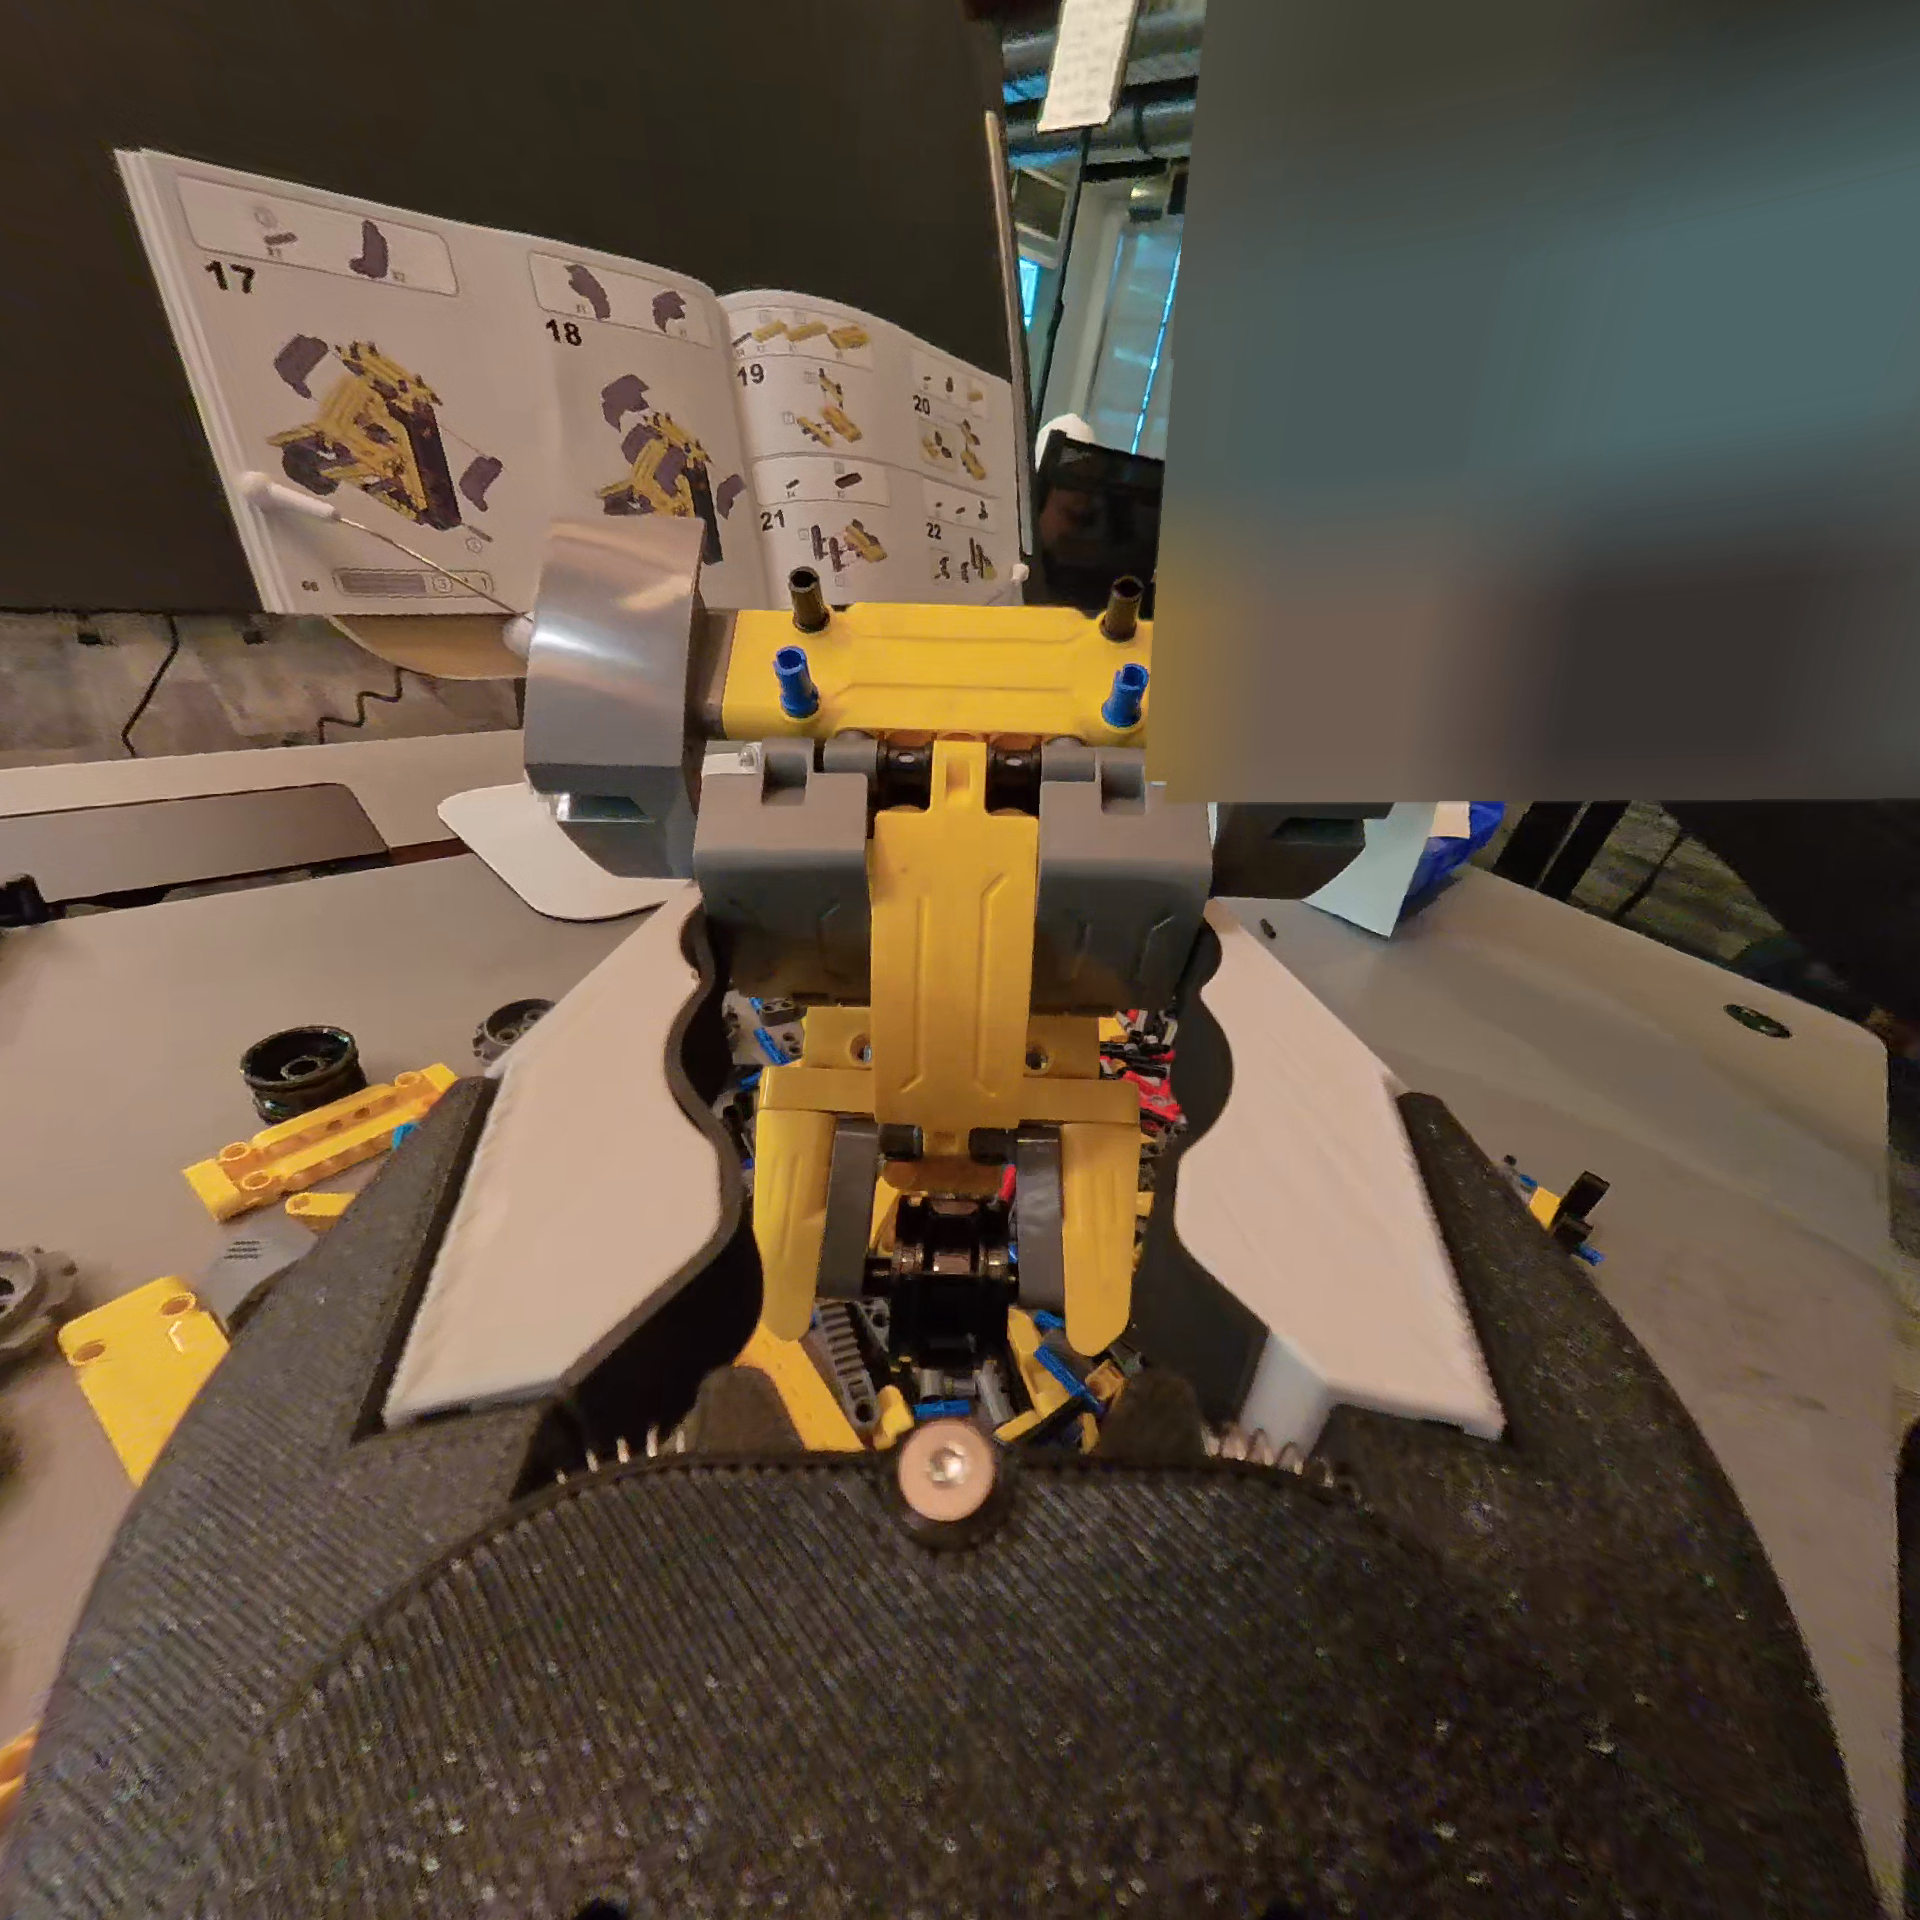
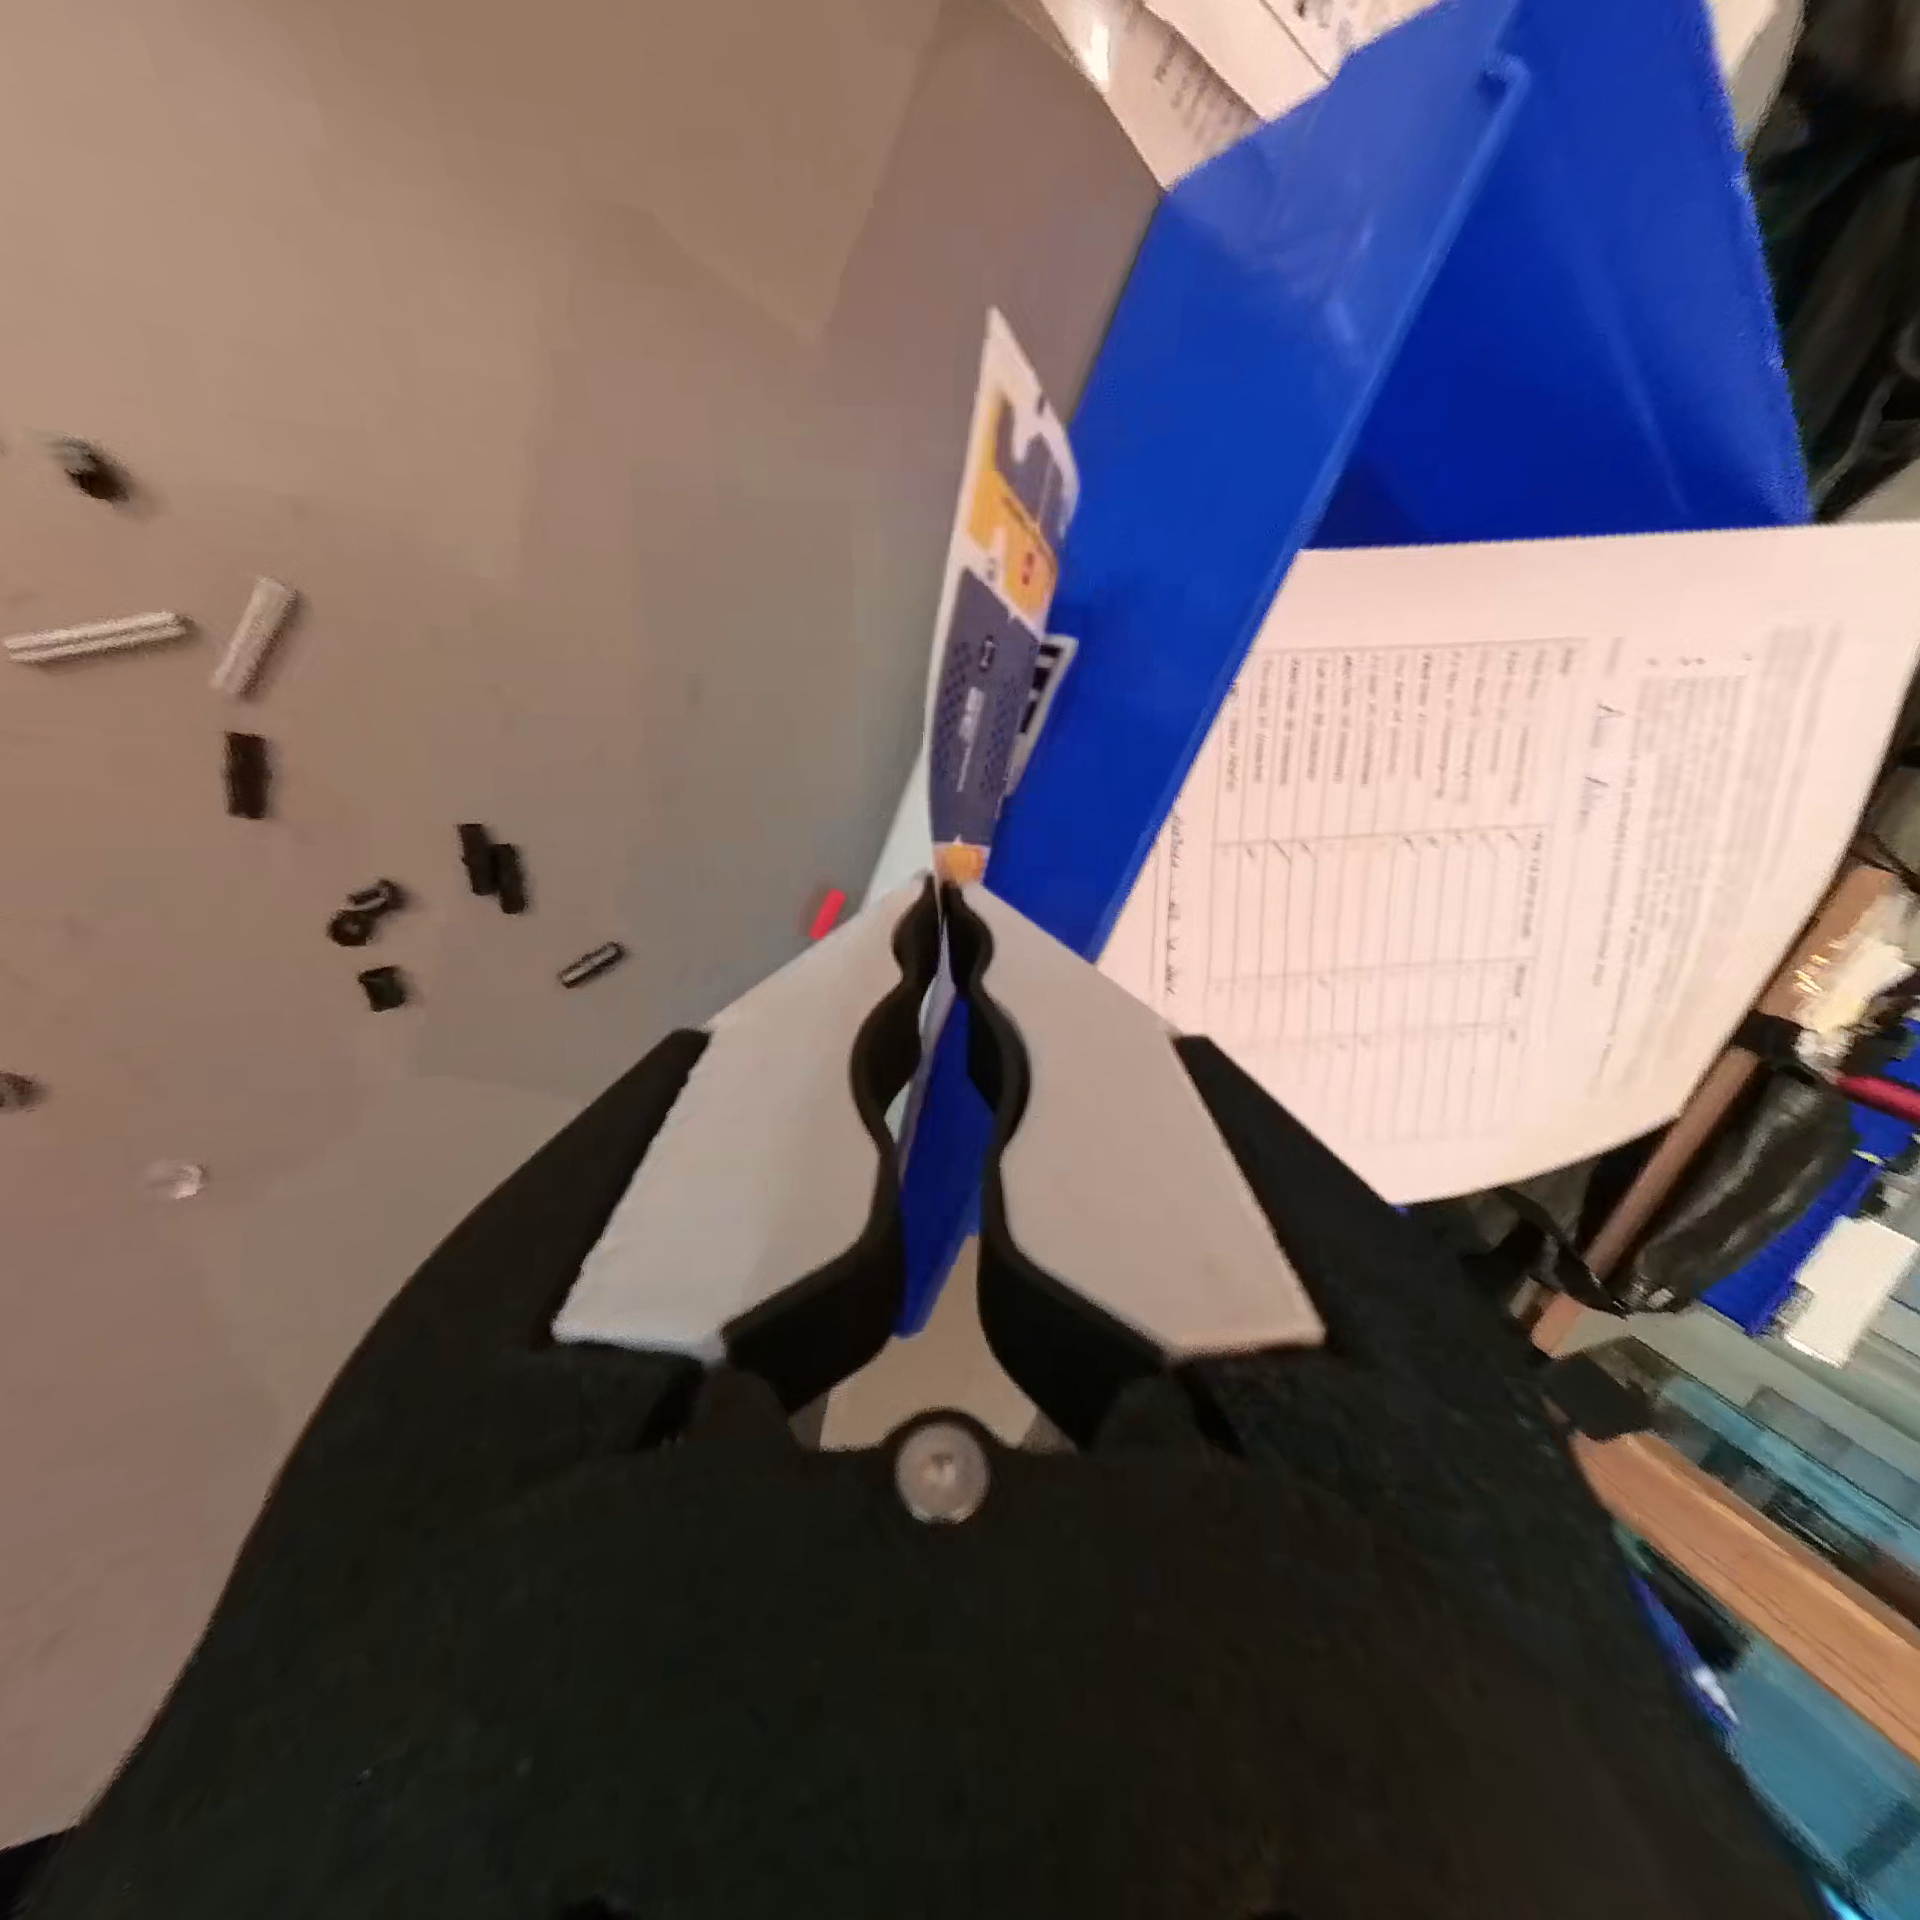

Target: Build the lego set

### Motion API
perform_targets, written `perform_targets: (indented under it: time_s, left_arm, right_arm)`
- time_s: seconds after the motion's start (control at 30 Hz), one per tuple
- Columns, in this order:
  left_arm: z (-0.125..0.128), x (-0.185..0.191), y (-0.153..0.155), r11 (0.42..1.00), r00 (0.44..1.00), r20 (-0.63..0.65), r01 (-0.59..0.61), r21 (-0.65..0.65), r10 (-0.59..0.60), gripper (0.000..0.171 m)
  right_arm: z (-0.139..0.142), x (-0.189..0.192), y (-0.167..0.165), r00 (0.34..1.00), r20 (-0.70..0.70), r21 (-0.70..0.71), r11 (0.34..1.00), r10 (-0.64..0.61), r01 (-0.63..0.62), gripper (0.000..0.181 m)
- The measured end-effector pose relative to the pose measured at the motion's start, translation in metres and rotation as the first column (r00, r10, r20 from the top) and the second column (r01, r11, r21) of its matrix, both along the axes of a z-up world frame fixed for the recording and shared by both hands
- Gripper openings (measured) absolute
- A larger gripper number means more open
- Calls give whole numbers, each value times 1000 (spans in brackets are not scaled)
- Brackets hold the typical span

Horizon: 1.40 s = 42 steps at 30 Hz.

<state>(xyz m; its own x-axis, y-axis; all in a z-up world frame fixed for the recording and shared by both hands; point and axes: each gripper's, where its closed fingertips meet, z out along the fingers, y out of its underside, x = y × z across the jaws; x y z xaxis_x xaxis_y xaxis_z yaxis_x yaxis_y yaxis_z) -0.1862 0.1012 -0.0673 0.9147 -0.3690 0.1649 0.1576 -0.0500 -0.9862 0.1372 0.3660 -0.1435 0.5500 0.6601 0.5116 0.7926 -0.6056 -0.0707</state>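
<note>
Both fingers closed, left gripper [image 1: 951, 956] clamping yellow model [image 1: 951, 997], right gripper [image 2: 948, 914] pinching sticker sheet [image 2: 1003, 623]

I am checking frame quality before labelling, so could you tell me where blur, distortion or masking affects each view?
Left wrist view: mostly sharp on the yellow brick model, with wide-angle bending at the edges and a mosaic patch masking the upper right. Right wrist view: motion blur smears the small black parts on the grey table and the printed sheet; the right gripper, pinching a thin sticker sheet, stays fairly crisp.

Open instruction booklet [image 1: 582, 416] — blue bin [image 2: 1351, 468]
</note>
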Motion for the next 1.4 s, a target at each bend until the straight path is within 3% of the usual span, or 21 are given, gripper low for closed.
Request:
perform_targets:
  time_s: [0.5,0.83,1.4]
  left_arm:
    - [-8,-4,-1,1000,1000,6,-13,-11,13,81]
    - [-11,-2,0,1000,1000,-1,-4,-24,4,81]
    - [-9,-15,-3,999,999,37,-28,-16,29,80]
  right_arm:
    - [-9,-67,-46,961,-245,-90,984,130,-156,0]
    - [-15,-111,-69,925,-333,-126,963,184,-238,0]
    - [-17,-198,-115,818,-565,-235,929,109,-286,0]
